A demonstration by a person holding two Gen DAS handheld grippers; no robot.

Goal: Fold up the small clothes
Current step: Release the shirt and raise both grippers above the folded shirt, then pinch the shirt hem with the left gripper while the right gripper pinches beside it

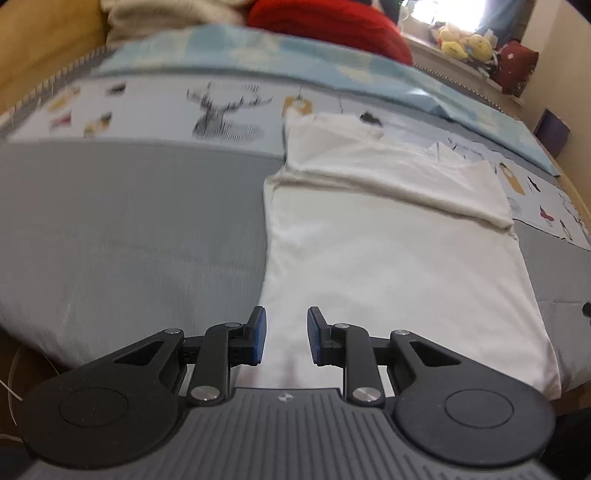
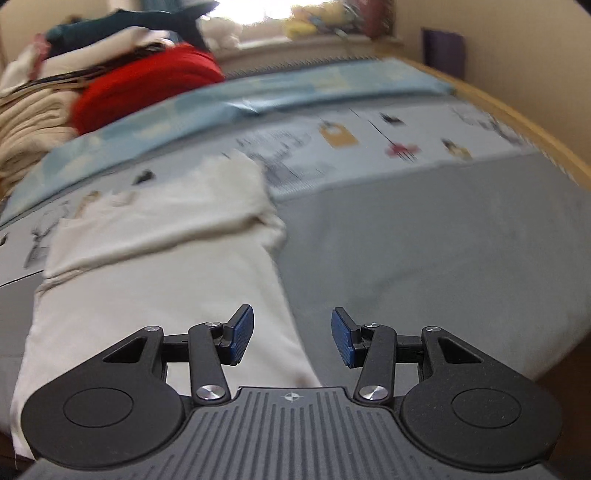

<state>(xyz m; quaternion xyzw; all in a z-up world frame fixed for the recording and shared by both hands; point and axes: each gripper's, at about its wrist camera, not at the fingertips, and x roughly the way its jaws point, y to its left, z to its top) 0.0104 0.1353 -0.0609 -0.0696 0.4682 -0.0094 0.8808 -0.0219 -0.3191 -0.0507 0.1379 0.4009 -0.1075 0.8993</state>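
Observation:
A white garment (image 1: pixel 388 251) lies flat on the grey bed cover, its sleeves folded across the upper part. It also shows in the right wrist view (image 2: pixel 159 269). My left gripper (image 1: pixel 286 334) is open and empty, low over the garment's near left corner. My right gripper (image 2: pixel 291 338) is open wider and empty, straddling the garment's near right edge, with its left pad (image 2: pixel 242 334) over the cloth and its right pad (image 2: pixel 341 343) over the grey cover.
The bed cover (image 1: pixel 129 240) is grey with a printed band of deer and tags (image 1: pixel 221 110). A pale blue blanket (image 1: pixel 258 55), a red knit (image 1: pixel 332 26) and cream clothes (image 2: pixel 29 122) are piled at the far end. Wooden bed frame (image 2: pixel 535 133) on the right.

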